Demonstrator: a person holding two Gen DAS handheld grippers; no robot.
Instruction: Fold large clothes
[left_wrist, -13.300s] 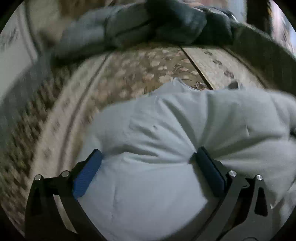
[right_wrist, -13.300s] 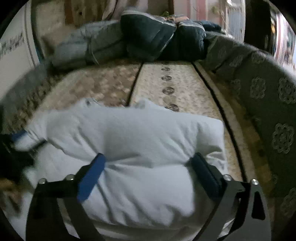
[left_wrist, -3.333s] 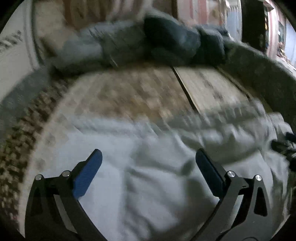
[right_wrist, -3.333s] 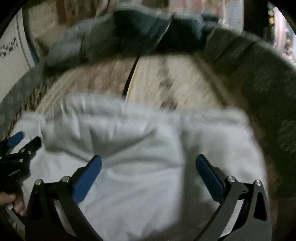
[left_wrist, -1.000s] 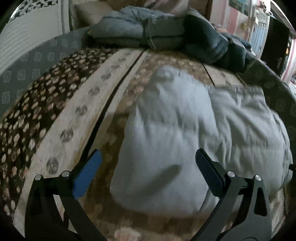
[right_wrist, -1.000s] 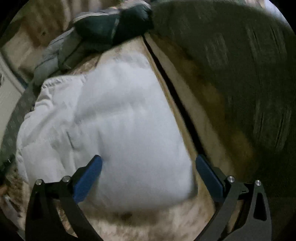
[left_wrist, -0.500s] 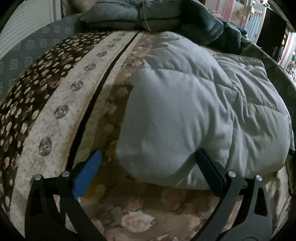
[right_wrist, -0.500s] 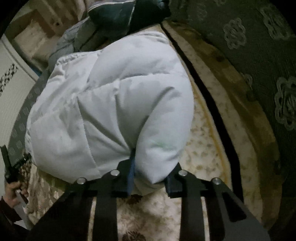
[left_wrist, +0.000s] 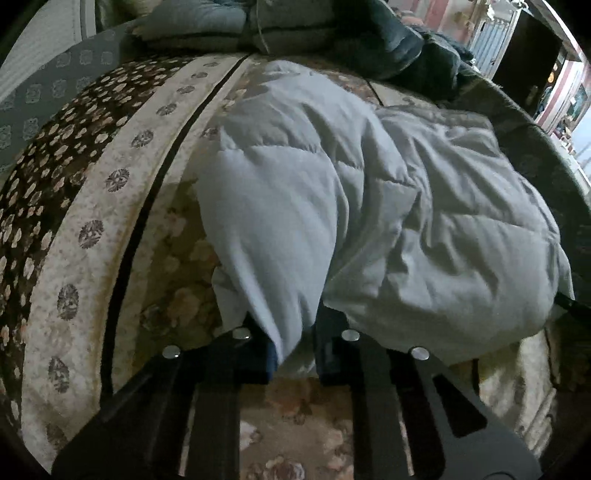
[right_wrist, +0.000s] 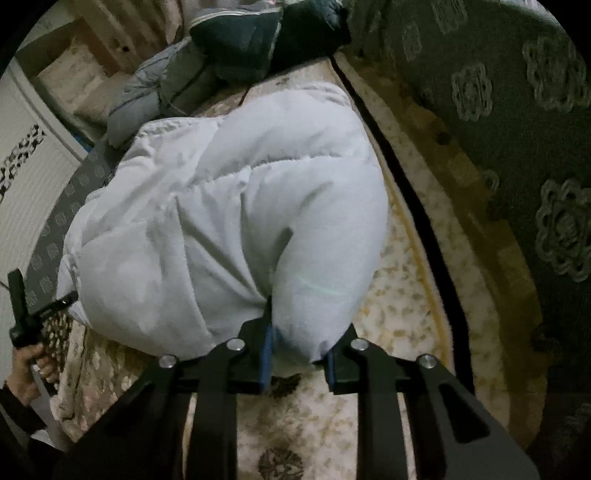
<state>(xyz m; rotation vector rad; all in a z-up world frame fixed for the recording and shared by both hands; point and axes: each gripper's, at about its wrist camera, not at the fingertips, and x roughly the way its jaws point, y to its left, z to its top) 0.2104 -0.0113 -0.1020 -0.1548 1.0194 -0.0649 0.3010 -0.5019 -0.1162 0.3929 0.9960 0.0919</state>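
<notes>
A pale grey quilted puffer jacket lies bunched on a floral patterned cushion. My left gripper is closing on the jacket's near left corner, a fold of fabric pinched between its pads. In the right wrist view the same jacket fills the middle. My right gripper is closing on the jacket's near right corner, with the padded edge bulging between its blue pads. At that view's far left, a hand holds the other gripper's handle.
Folded grey and dark blue puffer jackets are piled at the far end of the cushion. A dark green patterned backrest runs along the right. A white panel stands at the left.
Both grippers went from wide open over the jacket to pinching its near corners, the right one first, then the left. The right corner has lifted a little.
</notes>
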